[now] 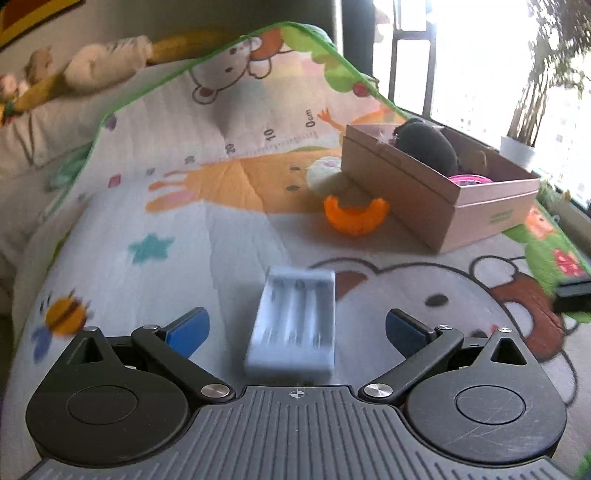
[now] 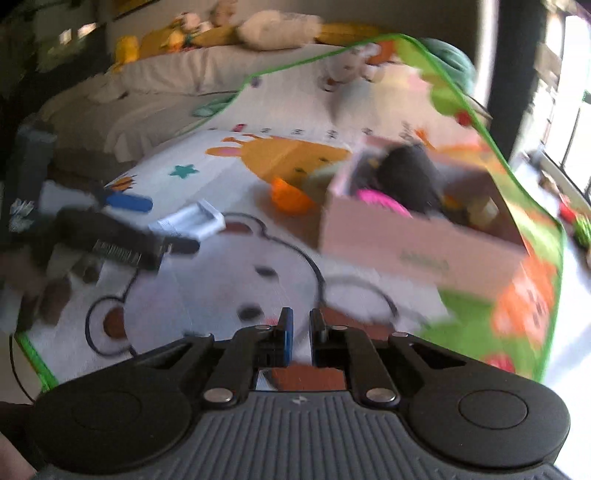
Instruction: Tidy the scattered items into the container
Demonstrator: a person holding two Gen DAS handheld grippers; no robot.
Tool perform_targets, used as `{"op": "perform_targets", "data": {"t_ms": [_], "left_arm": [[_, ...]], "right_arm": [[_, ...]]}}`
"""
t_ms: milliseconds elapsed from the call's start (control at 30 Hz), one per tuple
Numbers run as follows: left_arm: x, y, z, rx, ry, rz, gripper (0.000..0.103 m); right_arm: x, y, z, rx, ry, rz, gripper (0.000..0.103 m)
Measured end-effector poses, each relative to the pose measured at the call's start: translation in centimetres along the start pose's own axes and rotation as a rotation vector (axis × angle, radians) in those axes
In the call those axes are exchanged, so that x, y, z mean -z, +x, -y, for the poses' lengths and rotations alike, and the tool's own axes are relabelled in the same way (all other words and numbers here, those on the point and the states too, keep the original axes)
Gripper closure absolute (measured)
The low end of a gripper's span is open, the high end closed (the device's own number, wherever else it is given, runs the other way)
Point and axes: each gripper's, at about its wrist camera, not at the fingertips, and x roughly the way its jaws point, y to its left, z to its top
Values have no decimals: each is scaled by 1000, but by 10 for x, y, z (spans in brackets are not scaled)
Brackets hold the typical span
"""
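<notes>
- The left claw (image 1: 297,332) stands wide, its blue pads (image 1: 188,330) well apart on either side of a pale blue battery case (image 1: 293,328); the pads do not touch it.
- The case lies flat on the play mat (image 1: 207,236), open side up, over the printed bear.
- The right claw (image 2: 298,328) is narrow, its fingers nearly together with nothing between them, above the bear print on the mat.
- The box (image 1: 439,199) sits on the mat toward the far right, open at the top, with a dark rounded thing (image 1: 428,146) and a pink thing (image 1: 471,180) inside.
- An orange ring piece (image 1: 354,218) lies on the mat just beside the box's near-left wall.
- In the right wrist view the left claw shows at the left, its blue pad near the case; the picture is blurred there.
- The mat lies on a bed (image 2: 155,96), with soft toys (image 2: 277,29) along the far edge.
</notes>
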Motion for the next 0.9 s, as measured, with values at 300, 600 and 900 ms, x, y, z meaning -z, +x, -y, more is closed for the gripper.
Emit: {"op": "perform_targets", "data": {"t_ms": [300,600,900], "left_arm": [[-9,21,31,184,110,-65,0],[13,-2,91,470,291,-93,0],[28,-32,89,325,373,-84,0]], "right_arm": [[50,-6,36,44,258,57,12],[62,-8,51,40,331,96,0],[67,-5,40,96,306,128,0]]}}
